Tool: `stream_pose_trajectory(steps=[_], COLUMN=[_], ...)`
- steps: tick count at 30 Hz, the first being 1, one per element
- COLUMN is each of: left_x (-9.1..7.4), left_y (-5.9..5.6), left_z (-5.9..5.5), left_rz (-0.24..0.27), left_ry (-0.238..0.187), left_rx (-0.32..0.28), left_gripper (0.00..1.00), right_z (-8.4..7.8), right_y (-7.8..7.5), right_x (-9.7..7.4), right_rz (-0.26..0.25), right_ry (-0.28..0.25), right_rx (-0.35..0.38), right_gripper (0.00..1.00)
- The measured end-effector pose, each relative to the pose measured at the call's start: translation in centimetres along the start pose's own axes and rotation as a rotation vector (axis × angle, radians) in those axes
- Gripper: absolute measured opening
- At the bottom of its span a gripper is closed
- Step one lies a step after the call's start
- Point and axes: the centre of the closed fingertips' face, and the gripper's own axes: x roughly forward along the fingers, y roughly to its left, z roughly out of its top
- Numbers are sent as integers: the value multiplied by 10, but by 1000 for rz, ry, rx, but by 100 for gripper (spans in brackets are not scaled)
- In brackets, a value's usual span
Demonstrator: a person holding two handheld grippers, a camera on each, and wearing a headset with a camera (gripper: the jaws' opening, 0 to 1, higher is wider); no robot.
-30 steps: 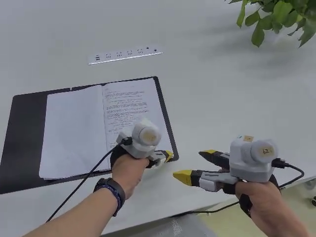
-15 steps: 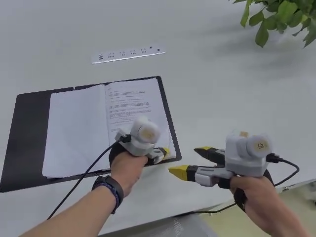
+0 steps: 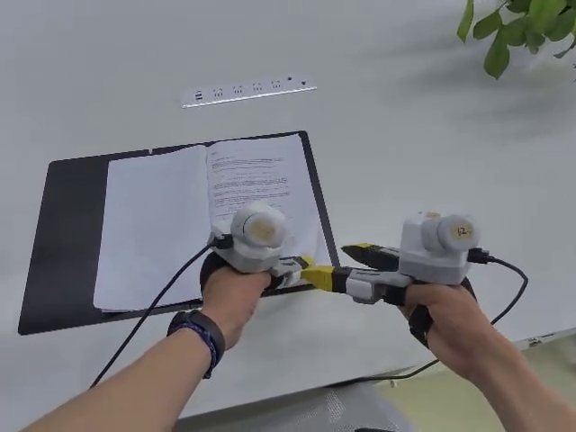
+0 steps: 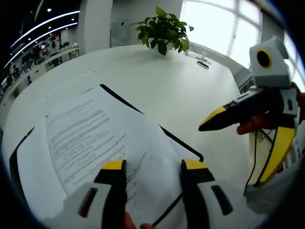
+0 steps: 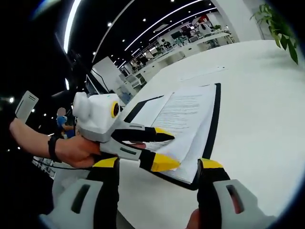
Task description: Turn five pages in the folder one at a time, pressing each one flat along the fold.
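The black folder (image 3: pixel 63 243) lies open on the white table, with a blank left page (image 3: pixel 148 225) and a printed right page (image 3: pixel 261 180). My left gripper (image 3: pixel 301 267) is at the lower right corner of the printed page (image 4: pixel 95 133). In the left gripper view its jaws (image 4: pixel 152 167) stand open with the sheet spread under them. My right gripper (image 3: pixel 335 261) is open just right of the folder's edge, its tips close to the left gripper's. In the right gripper view, the left gripper (image 5: pixel 143 143) sits between my right gripper's own jaws (image 5: pixel 159 167), over the folder's corner.
A white power strip (image 3: pixel 247 92) lies behind the folder. A potted plant (image 3: pixel 522 27) stands at the far right. Cables trail from both grippers toward the table's front edge (image 3: pixel 297 382).
My right gripper has moved left and a little forward until its tips are next to the left gripper. The left gripper stays at the page corner. The head camera has shifted.
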Motion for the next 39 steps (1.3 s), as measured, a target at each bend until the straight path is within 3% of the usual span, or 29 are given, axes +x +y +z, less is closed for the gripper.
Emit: stream_pose_trajectory(steps=[6,22,26,39], left_x=[-2,-7,-7,-6], left_y=[2,10,5,-3], left_z=[-1,-4,-7,-7], left_rz=[-7,-16,-33,-41], left_ry=[-5,-9,4,10], left_rx=[-14,-57,-31,21], left_gripper=[45,46,50,56], right_z=[0,0,11,5], right_y=[-3,3,8,-3], right_x=[9,22,15,1], right_rz=[15,56,85,49], right_ry=[-14,-12,-57,-45], right_rx=[34,42,52,40], right_gripper=[64,64,63,62])
